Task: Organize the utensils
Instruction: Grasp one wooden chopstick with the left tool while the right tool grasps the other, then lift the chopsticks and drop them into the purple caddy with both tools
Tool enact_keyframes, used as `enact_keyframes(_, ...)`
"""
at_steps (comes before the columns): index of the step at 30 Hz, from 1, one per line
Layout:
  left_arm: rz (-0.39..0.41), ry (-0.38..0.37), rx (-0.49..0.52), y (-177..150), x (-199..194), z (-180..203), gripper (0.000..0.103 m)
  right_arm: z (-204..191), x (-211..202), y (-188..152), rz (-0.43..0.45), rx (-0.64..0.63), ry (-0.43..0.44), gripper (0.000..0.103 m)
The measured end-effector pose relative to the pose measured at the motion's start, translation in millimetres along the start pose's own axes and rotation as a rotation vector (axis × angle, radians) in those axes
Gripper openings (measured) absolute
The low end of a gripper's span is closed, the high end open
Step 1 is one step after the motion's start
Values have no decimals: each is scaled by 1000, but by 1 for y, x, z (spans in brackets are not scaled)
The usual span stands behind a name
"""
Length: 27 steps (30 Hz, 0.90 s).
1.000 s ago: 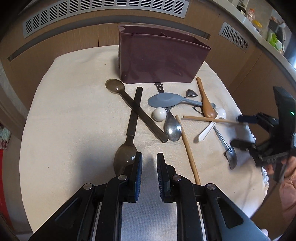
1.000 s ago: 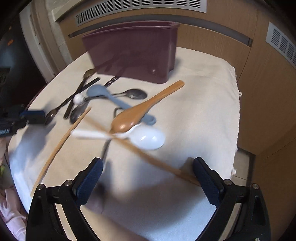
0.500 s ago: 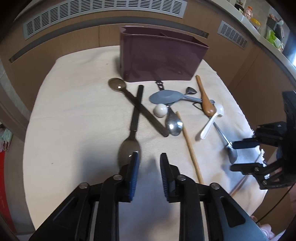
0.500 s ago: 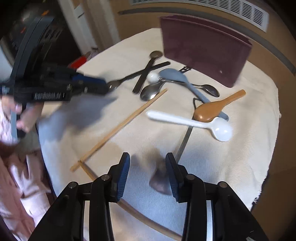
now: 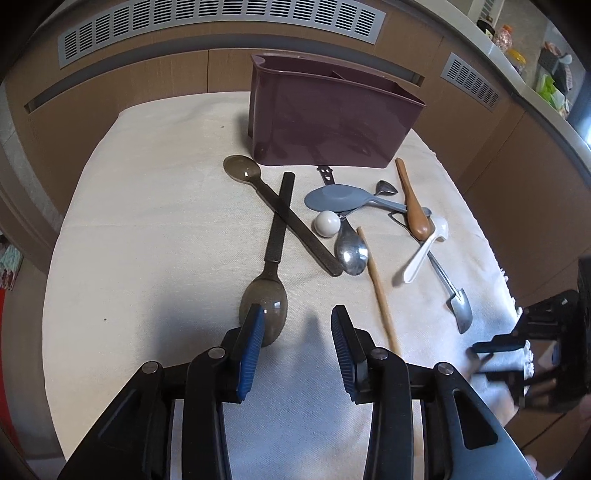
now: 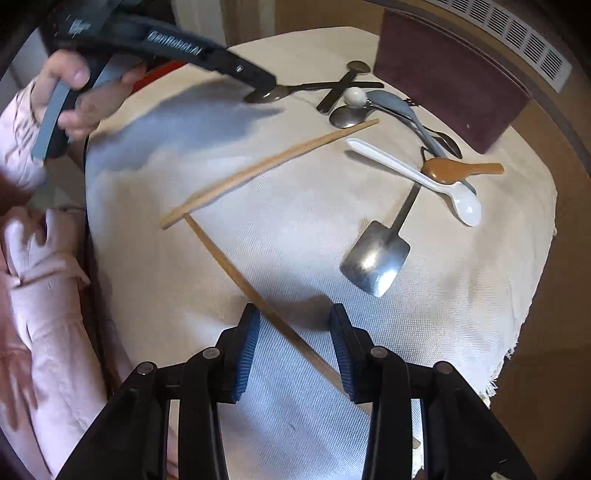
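Several utensils lie scattered on a cream cloth (image 5: 155,229) in front of a maroon utensil holder (image 5: 328,118). My left gripper (image 5: 297,314) is open and empty, its left pad at the bowl of a dark translucent spoon (image 5: 264,299). A second dark spoon (image 5: 243,171) crosses its handle. My right gripper (image 6: 293,314) is open and straddles a wooden chopstick (image 6: 258,291) lying on the cloth. The other chopstick (image 6: 269,166) lies beyond it. A steel shovel-shaped spoon (image 6: 376,258), white spoon (image 6: 417,177) and brown wooden spoon (image 6: 458,170) lie to the right.
A grey-blue spoon (image 5: 340,197), a white ball-ended utensil (image 5: 327,223) and a steel spoon (image 5: 351,251) lie mid-cloth. The holder also shows in the right wrist view (image 6: 450,85). Wooden cabinets with vents (image 5: 221,22) stand behind. The cloth's fringed edge (image 6: 517,347) is at right.
The left jaws have opened wider by the dark spoon's bowl. The right gripper has swung round and come down over a chopstick, its jaws a little wider.
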State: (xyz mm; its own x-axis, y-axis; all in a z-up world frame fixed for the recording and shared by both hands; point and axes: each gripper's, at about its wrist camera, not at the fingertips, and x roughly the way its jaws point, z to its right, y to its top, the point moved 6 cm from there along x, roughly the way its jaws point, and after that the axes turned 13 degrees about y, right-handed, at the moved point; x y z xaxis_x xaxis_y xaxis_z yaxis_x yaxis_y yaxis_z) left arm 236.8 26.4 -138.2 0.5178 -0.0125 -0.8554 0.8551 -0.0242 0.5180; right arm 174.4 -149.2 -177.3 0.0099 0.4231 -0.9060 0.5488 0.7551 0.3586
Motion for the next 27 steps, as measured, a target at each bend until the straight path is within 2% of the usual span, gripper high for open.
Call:
enact_keyframes(1, 0, 0, 4, -1, -2, 1, 39, 4, -1, 3, 8, 21, -8, 7)
enact_keyframes(4, -14, -3, 17, -3, -3, 8, 39, 17, -10, 12, 100, 111, 12, 4)
enact_keyframes(7, -63, -68, 44, -5, 0, 30, 39, 46, -25, 19, 237, 248, 41, 4)
enact_keyframes(10, -108, -113, 113, -8, 6, 60, 38, 75, -27, 16, 314, 385, 88, 4)
enact_keyframes(12, -127, -80, 173, -6, 12, 77, 36, 87, -27, 12, 351, 453, 104, 4)
enact_keyframes(13, -135, -59, 198, -4, 16, 83, 29, 89, -26, 13, 359, 463, 101, 4)
enact_keyframes(17, -183, 13, 250, 6, 35, 93, 15, 86, -31, 11, 389, 453, 73, 4)
enact_keyframes(18, -179, 24, 262, 9, 37, 95, 11, 85, -31, 13, 395, 448, 69, 4)
enact_keyframes(22, -163, 33, 290, 15, 40, 99, 6, 87, -36, 15, 429, 448, 45, 4)
enact_keyframes(24, -117, 23, 264, 15, 33, 96, 6, 86, -39, 16, 448, 453, 33, 4)
enact_keyframes(27, 7, -10, 176, 17, 3, 83, 6, 80, -47, 16, 485, 453, 12, 4)
